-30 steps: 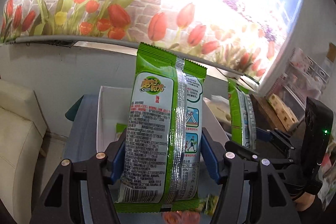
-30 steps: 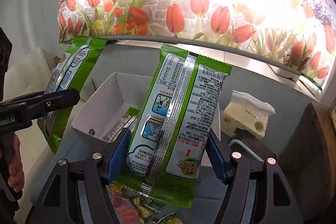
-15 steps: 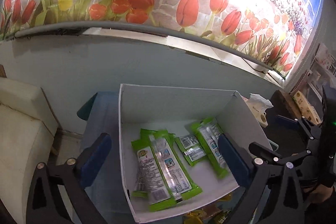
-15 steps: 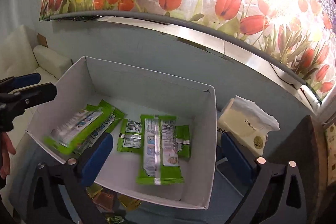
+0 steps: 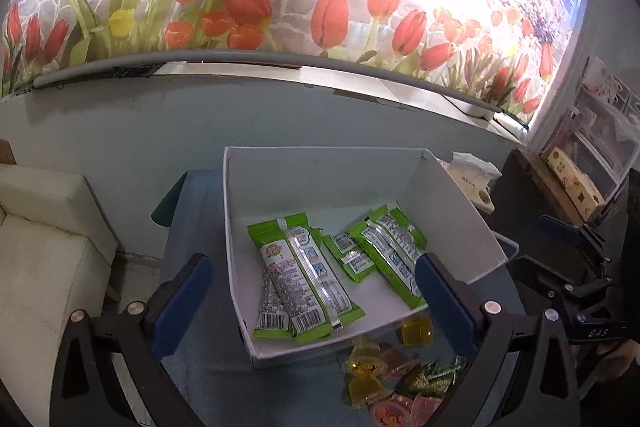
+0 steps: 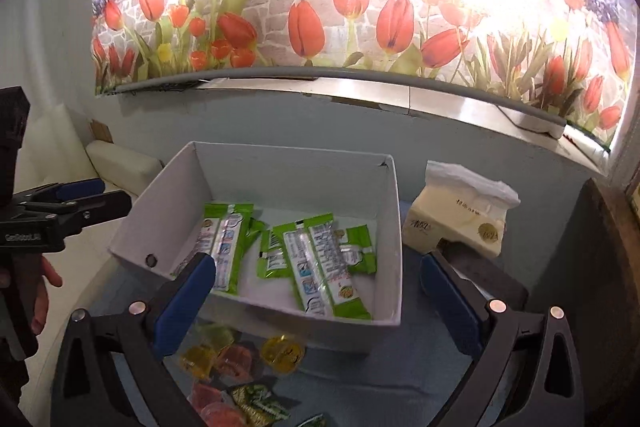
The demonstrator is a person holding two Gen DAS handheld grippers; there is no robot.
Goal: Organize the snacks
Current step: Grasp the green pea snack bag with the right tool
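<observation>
Glossy foil packets (image 5: 306, 279), matt cardboard box (image 5: 448, 203)

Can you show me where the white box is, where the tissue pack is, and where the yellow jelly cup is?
white box (image 6: 394, 227): right wrist view, on its bare right wall.
tissue pack (image 6: 452, 219): right wrist view, on its cream front face.
yellow jelly cup (image 6: 282, 351): right wrist view, on its foil lid.
</observation>
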